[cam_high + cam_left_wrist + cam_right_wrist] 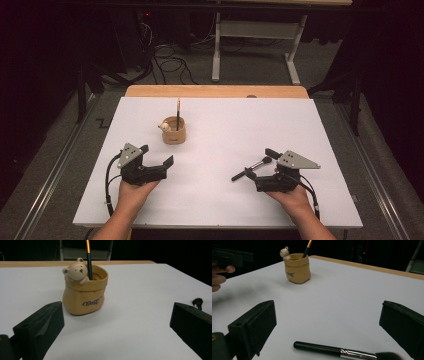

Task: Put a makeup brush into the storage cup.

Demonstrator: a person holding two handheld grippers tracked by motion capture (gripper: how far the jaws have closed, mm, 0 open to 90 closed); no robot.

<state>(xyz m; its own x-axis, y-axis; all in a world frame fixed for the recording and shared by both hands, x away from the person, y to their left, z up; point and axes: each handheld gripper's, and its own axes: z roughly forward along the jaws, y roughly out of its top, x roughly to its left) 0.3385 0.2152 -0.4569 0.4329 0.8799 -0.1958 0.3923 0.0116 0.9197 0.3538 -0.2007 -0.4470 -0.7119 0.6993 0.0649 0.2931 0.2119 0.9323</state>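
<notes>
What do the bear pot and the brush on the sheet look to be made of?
The bear pot looks like moulded ceramic or resin with a matte tan finish: it has stiff sack-like folds, a sculpted bear on the rim and printed lettering. The brush lying on the sheet has a smooth black handle, likely lacquered wood or plastic, a shiny silver ferrule that looks like metal, and soft dark bristles.

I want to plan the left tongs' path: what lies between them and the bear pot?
Nothing: in the left gripper view only bare white table lies between the open left tongs and the bear pot.
</notes>
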